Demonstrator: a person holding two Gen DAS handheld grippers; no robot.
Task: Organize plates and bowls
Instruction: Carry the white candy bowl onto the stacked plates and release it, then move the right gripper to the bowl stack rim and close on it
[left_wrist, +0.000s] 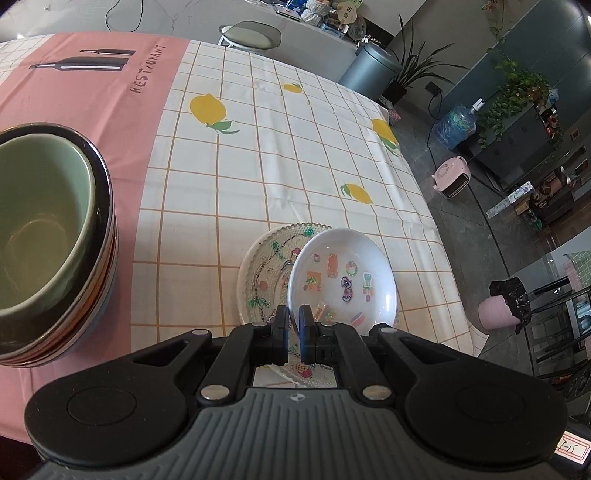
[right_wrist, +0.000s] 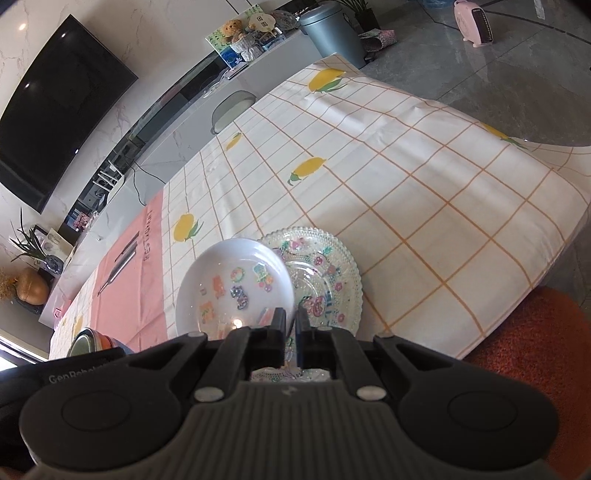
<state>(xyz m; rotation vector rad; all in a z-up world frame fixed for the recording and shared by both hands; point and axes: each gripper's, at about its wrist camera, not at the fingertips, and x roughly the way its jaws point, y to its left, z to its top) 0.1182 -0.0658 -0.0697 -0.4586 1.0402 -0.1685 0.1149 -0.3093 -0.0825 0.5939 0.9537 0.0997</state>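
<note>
Far left on the pink cloth panel sits a stack of bowls (left_wrist: 55, 240), a green bowl (left_wrist: 40, 229) nested on top. Moving right, the left gripper (left_wrist: 294, 314) pinches the near rim of the white sticker plate (left_wrist: 341, 278), which tilts over the clear beaded glass plate (left_wrist: 258, 280) on the checked lemon tablecloth (left_wrist: 277, 147). The right gripper (right_wrist: 291, 317) is clamped too, on that same white plate's edge right beside the glass plate.
</note>
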